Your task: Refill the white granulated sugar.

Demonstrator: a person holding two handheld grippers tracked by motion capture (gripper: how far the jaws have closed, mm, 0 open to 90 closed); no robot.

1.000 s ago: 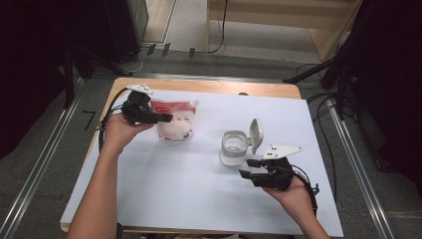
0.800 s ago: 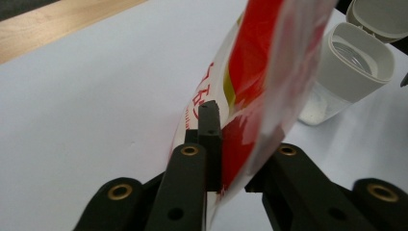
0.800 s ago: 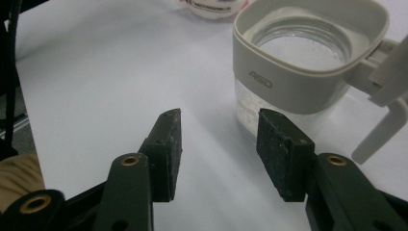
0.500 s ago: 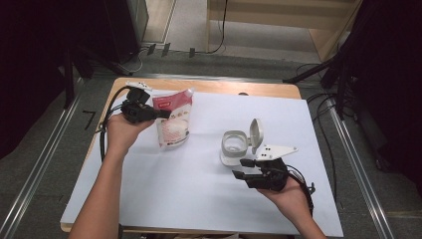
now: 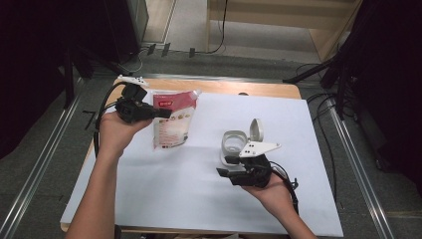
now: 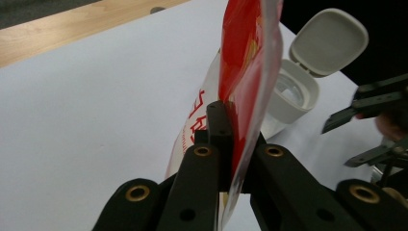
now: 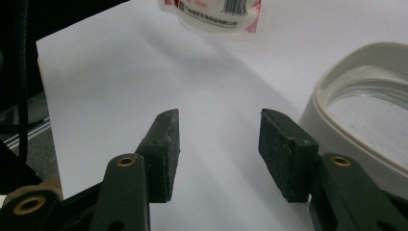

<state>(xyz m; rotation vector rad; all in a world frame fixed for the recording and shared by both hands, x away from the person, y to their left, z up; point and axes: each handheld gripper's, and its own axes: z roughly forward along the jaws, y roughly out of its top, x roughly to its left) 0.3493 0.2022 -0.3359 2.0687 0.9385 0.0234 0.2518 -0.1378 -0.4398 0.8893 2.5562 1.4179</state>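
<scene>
A red and white pouch point(image 5: 171, 122) hangs from its red top edge at the back left, its lower end near the white sheet. My left gripper point(image 5: 161, 113) is shut on that edge. In the left gripper view the jaws point(image 6: 230, 139) pinch the pouch point(image 6: 245, 72) edge-on. A white container point(image 5: 233, 144) with its flip lid point(image 5: 256, 130) raised stands right of centre. My right gripper point(image 5: 224, 167) hovers just in front of it, open and holding nothing. In the right gripper view the gripper point(image 7: 219, 144) points past the container's rim point(image 7: 365, 110) toward the pouch point(image 7: 216, 12).
A white sheet point(image 5: 199, 199) covers most of the wooden table point(image 5: 224, 87). Cables trail from both grippers. Metal rails point(image 5: 358, 164) run along both sides of the table, with dark equipment beyond. The right gripper point(image 6: 370, 125) also appears beside the container point(image 6: 293, 96) in the left gripper view.
My left gripper has risen with the pouch, which went from lying on the sheet to hanging upright. My right gripper has slid left in front of the container.
</scene>
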